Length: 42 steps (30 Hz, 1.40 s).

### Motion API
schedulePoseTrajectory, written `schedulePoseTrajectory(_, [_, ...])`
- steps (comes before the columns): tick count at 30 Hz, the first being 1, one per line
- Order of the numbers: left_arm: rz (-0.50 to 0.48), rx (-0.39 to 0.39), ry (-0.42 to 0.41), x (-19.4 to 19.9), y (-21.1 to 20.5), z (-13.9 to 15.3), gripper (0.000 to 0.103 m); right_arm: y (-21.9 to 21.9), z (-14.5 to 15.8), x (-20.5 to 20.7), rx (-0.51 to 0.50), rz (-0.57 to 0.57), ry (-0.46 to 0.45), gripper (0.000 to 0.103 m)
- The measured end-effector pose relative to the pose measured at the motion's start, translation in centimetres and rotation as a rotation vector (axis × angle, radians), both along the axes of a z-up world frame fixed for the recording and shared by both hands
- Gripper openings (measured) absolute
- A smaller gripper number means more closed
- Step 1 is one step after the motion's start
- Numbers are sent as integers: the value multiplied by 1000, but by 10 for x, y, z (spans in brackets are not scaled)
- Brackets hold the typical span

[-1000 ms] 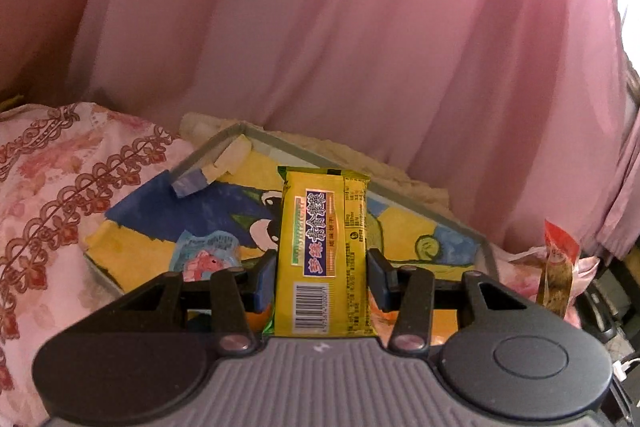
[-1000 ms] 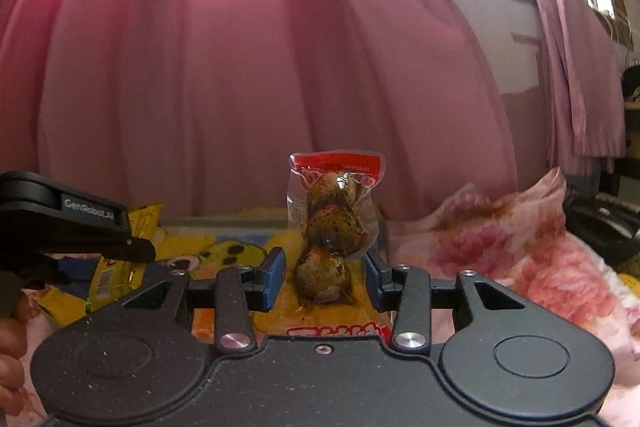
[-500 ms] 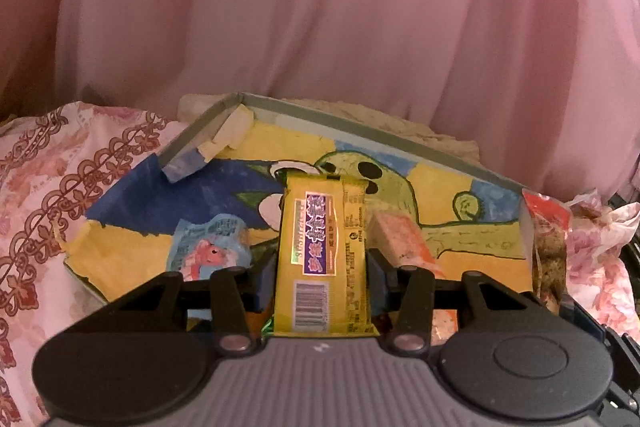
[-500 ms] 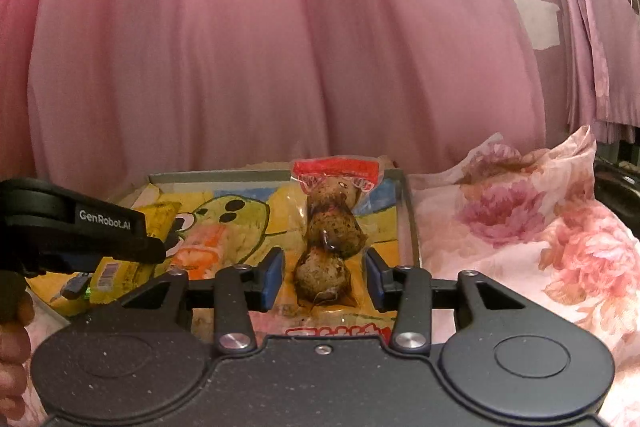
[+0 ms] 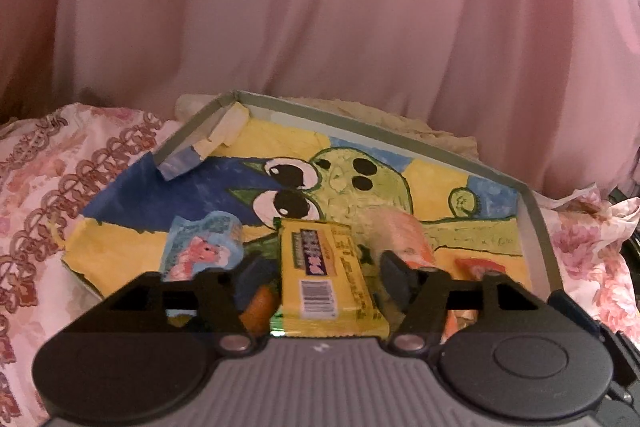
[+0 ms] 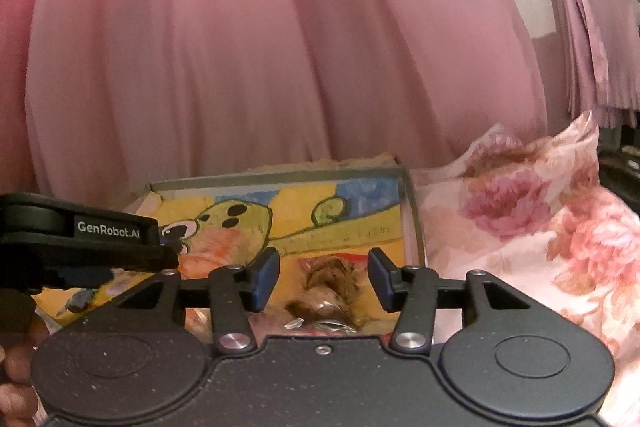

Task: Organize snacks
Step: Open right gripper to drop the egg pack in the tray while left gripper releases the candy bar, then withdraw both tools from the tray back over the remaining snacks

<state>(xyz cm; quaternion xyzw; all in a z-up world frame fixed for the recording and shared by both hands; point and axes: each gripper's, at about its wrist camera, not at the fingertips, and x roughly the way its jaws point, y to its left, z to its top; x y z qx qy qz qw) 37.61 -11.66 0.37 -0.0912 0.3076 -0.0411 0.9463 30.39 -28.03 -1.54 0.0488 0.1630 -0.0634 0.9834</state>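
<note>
Both claws stood spread over the painted tray (image 5: 532, 211). Left claw (image 5: 320, 267) gaped around a yellow snack bar (image 5: 324, 275) lying free between its fingers, touching neither. Right claw (image 6: 323, 277) gaped around a clear pack of brown snacks (image 6: 332, 291) lying in the tray. Floral bedding (image 6: 520, 227) lay beside the tray, with a pink curtain (image 6: 280, 47) behind.
</note>
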Motion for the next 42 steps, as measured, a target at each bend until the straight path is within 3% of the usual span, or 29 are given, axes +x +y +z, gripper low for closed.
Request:
schedulePoseTrajectory(10, [45, 0, -100, -31, 14, 36, 100, 8, 34, -34, -66, -8, -119, 77])
schedulePoseTrajectory(18, [41, -7, -170, -78, 32, 68, 102, 6, 72, -85, -94, -56, -212, 97])
schedulePoseTrajectory(30, [34, -61, -192, -174, 46, 73, 102, 0, 89, -183, -90, -97, -220, 102])
schedulePoseTrajectory(42, [11, -54, -232, -262, 55, 66, 103, 26, 76, -268, -96, -22, -154, 102])
